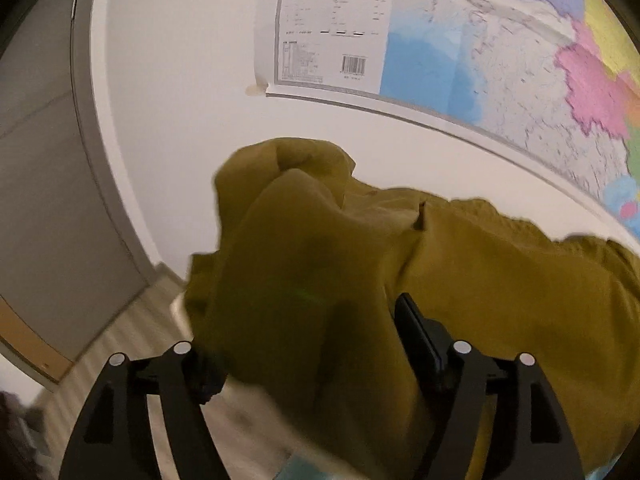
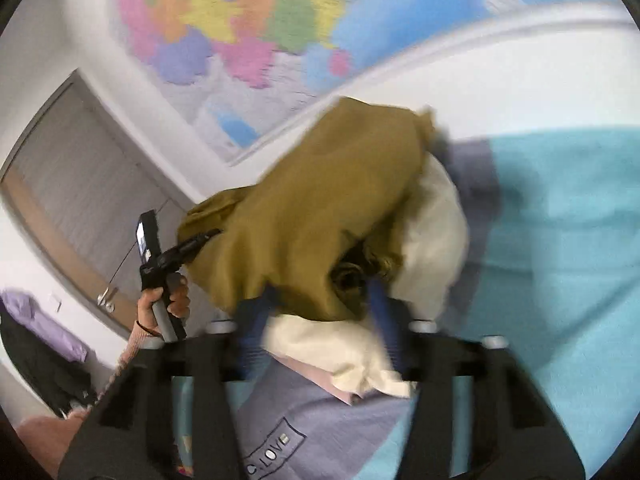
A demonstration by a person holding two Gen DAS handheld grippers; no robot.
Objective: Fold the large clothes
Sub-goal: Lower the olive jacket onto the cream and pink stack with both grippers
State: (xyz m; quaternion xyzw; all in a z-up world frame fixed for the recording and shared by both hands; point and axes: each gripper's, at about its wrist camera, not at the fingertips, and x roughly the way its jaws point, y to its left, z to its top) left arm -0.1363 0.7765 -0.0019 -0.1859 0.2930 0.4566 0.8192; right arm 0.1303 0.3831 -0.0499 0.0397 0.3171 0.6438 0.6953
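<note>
Above the bed (image 2: pixel 560 240), both grippers angle downward with an olive-green garment (image 2: pixel 312 216) bunched between them.

Left gripper (image 1: pixel 308 344): jaws spread wide. One black finger (image 1: pixel 416 340) shows clear at right; the other is mostly buried under cloth. Olive fabric drapes through the gap, pads not pressing it. In the right wrist view the person's hand (image 2: pixel 168 300) wraps the grey handle, gripper raised near upright, a corner of the garment hanging against its tip.

Right gripper (image 2: pixel 320 316): blue fingers (image 2: pixel 380 308) partly closed, with a gathered fold of the olive cloth between them. Frame is motion-blurred, so I cannot tell whether the pads actually pinch it.

Garment position: held up in a lump over a cream piece of clothing (image 2: pixel 432 232) and a grey-lilac top (image 2: pixel 320 420) with printed lettering, both lying on the turquoise bed cover.

Background: colourful wall map (image 1: pixel 520 60), grey door (image 2: pixel 80 200), purple and black clothing (image 2: pixel 36 332) at far left.
</note>
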